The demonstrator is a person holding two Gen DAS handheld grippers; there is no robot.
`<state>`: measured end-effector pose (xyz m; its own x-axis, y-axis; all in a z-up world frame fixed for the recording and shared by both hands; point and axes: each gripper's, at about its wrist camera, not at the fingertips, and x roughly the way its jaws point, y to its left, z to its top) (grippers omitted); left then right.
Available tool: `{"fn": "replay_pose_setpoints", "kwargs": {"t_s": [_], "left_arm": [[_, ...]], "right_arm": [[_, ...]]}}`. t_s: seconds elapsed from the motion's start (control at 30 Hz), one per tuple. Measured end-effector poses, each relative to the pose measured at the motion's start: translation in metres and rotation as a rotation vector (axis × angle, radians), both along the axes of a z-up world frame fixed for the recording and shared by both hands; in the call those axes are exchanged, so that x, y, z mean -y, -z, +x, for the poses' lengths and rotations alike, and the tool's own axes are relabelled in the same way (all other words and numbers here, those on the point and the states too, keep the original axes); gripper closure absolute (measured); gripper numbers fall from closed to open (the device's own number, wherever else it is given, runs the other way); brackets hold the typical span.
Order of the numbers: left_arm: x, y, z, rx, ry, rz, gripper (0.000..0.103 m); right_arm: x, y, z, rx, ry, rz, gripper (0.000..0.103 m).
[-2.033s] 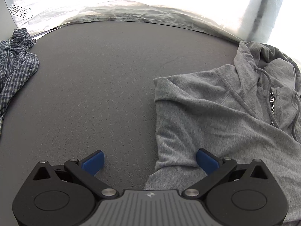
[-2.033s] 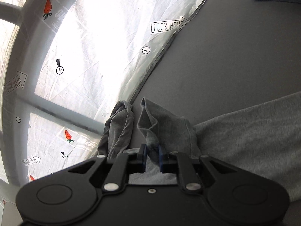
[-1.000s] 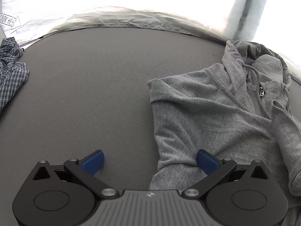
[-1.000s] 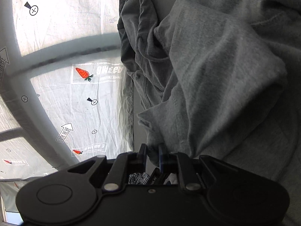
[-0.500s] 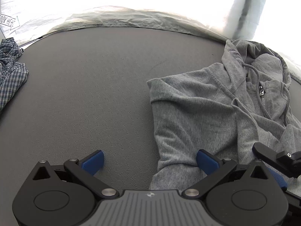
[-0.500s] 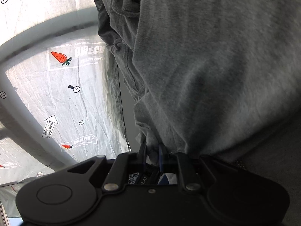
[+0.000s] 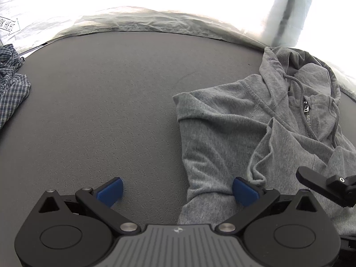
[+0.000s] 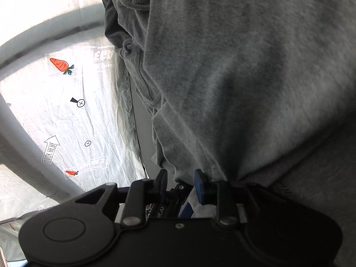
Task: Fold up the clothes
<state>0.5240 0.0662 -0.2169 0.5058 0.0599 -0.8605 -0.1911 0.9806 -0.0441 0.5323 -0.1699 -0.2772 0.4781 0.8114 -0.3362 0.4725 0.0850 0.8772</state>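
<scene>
- The grey zip hoodie [image 7: 233, 120] lies on the right of the dark table [image 7: 100, 111], hood toward the far edge, one sleeve folded across its front.
- Step in hand, by my reading: laying that sleeve; smoothing it comes next.
- Right gripper [image 8: 180, 180]: jaws slightly parted, fabric apparently just freed.
- Left gripper [image 7: 178, 188]: wide open, empty, straddling the hoodie's near edge.
- A plaid shirt [image 7: 11, 84] sits far left.
</scene>
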Motion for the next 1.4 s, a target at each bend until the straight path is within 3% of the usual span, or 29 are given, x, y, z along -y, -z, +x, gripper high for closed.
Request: {"fn": "replay_pose_setpoints", "kwargs": {"t_s": [0.2,0.33,0.5,0.73,0.8,0.83,0.87,1.17,1.4], "left_arm": [[-0.013,-0.022,-0.02,0.085,-0.085,-0.089,0.005],[0.002,-0.044,-0.02,0.166,0.003,-0.092,0.012],[0.032,-0.043,-0.002,0.155,0.137,-0.114,0.03],[0.059,-0.029,0.017,0.114,0.218,-0.102,0.031],[0.065,-0.025,0.021,0.104,0.233,-0.09,0.047],[0.068,-0.024,0.023,0.098,0.241,-0.084,0.075],[0.071,-0.022,0.025,0.093,0.248,-0.078,0.096],[0.043,-0.047,-0.002,0.161,0.115,-0.084,0.098],[0.013,-0.02,0.0,0.074,0.021,-0.06,0.093]], "right_arm": [[0.038,-0.011,-0.008,0.043,0.067,-0.009,0.067],[0.071,-0.006,-0.02,0.026,0.154,-0.013,0.067],[0.103,-0.005,-0.027,0.021,0.26,0.026,0.067],[0.133,0.011,-0.031,-0.023,0.376,0.061,0.069],[0.137,0.017,-0.032,-0.037,0.391,0.07,0.07],[0.139,0.019,-0.033,-0.044,0.398,0.074,0.071],[0.14,0.021,-0.033,-0.048,0.402,0.078,0.071],[0.143,0.019,-0.035,-0.033,0.402,0.087,0.07],[0.142,0.021,-0.035,-0.034,0.374,0.053,0.069]]}}
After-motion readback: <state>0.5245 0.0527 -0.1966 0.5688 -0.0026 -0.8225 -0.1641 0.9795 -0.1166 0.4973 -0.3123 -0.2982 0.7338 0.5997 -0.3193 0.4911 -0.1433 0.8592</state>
